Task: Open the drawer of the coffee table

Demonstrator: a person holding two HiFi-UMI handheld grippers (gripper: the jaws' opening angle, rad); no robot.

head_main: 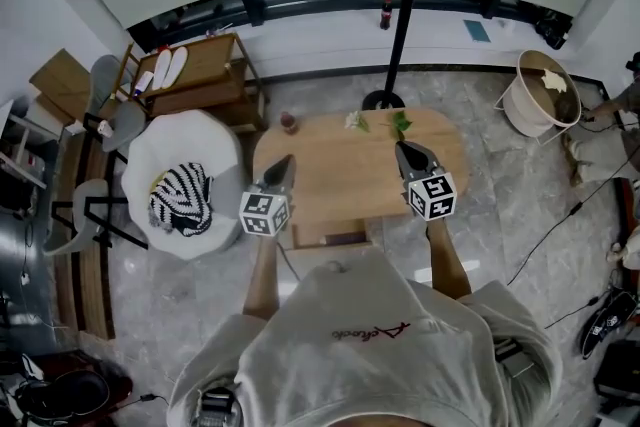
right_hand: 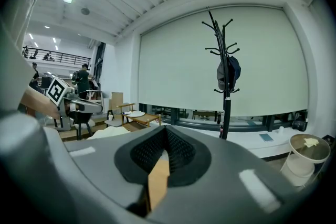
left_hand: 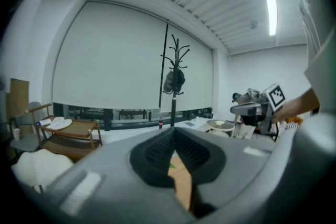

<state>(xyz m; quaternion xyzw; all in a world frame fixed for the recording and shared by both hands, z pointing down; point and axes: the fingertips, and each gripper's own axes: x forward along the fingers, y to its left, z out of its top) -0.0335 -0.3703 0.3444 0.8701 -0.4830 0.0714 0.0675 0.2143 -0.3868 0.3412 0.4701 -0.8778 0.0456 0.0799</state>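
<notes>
The oval wooden coffee table (head_main: 345, 177) stands right in front of me on the marble floor. Its drawer (head_main: 328, 235) shows as a small wooden block under the near edge, partly hidden by my hood. My left gripper (head_main: 283, 161) hovers over the table's left part, jaws shut and empty. Over the right part my right gripper (head_main: 403, 148) is shut and empty too. In the left gripper view the shut jaws (left_hand: 173, 132) leave only a sliver of tabletop (left_hand: 182, 181) visible. The right gripper view has the same closed jaws (right_hand: 165, 136) over a strip of wood (right_hand: 157, 181).
Two small flowers (head_main: 356, 120) lie at the table's far edge, a dark red cup (head_main: 288, 123) on the floor beside it. A white pouf with striped cloth (head_main: 180, 197) sits left, a coat stand (head_main: 400, 25) behind, a white basket (head_main: 545, 95) right. Cables cross the right floor.
</notes>
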